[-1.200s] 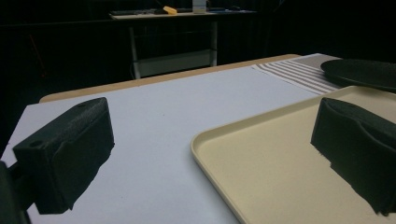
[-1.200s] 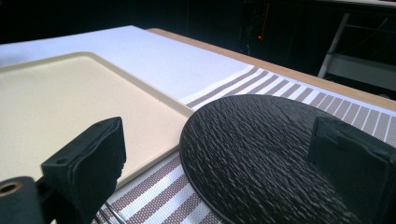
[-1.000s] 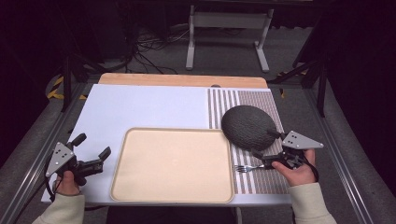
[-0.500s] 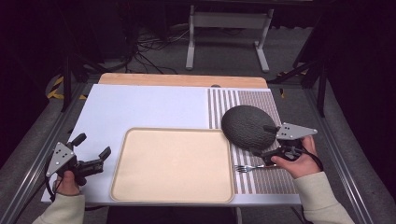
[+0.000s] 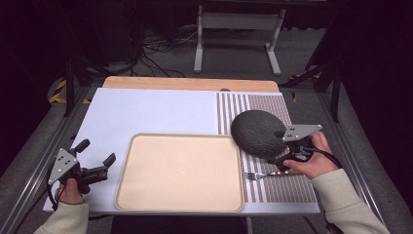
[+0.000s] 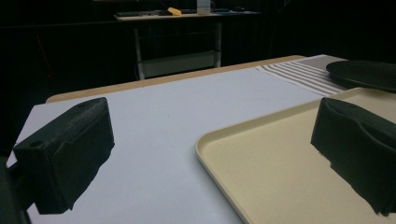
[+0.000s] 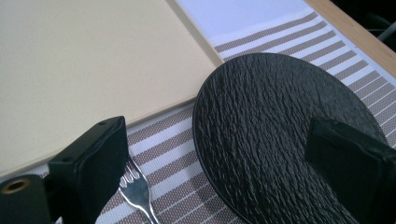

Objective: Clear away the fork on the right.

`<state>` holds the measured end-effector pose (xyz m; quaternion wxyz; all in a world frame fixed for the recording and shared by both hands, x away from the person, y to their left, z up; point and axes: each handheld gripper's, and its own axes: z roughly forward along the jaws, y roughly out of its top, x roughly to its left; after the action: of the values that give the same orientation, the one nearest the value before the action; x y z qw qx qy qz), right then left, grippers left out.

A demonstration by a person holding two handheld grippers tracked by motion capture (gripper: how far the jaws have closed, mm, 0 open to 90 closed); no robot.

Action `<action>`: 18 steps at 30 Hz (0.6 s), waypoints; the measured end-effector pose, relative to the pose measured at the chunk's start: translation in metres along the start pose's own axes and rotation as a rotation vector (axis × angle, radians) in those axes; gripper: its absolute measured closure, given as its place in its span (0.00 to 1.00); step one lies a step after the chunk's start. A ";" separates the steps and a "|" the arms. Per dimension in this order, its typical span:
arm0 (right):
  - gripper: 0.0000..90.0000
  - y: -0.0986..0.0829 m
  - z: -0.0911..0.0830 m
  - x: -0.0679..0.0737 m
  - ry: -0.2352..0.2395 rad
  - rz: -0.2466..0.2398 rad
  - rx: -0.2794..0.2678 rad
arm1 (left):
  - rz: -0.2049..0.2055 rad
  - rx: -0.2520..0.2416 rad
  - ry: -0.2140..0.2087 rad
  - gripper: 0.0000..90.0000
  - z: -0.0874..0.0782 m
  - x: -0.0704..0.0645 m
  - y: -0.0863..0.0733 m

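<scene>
Both claws gape empty: right claw [image 5: 280, 155] hovers over the black plate's [image 5: 257, 132] near edge, left claw [image 5: 97, 169] left of the tray [image 5: 180, 204].

Plate [image 7: 275, 135]: matt black, rough like slate. Fork [image 7: 137, 189]: shiny metal. Tray [image 5: 180, 170]: smooth matt beige plastic. Placemat [image 5: 272, 183]: woven, striped. Table edge [image 5: 190, 84]: wood.

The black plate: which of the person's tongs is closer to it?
The right. The right tongs hover open at the black plate's near edge; the left tongs sit far across the tray, by the table's left edge.
</scene>
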<state>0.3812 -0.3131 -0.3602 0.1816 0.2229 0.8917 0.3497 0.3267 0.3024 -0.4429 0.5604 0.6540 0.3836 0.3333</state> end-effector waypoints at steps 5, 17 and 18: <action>0.08 0.002 0.000 -0.003 0.013 -0.027 0.066 | 0.000 0.001 0.000 0.00 0.000 0.000 0.000; 0.09 0.002 0.001 -0.008 0.041 -0.066 0.187 | -0.002 0.008 -0.004 0.00 0.001 0.000 -0.001; 0.10 0.002 0.001 -0.008 0.048 -0.068 0.196 | -0.004 0.008 -0.004 0.00 0.001 0.000 -0.001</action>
<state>0.3890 -0.3153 -0.3580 0.1494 0.2010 0.9327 0.2595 0.3271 0.3019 -0.4438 0.5590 0.6563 0.3850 0.3293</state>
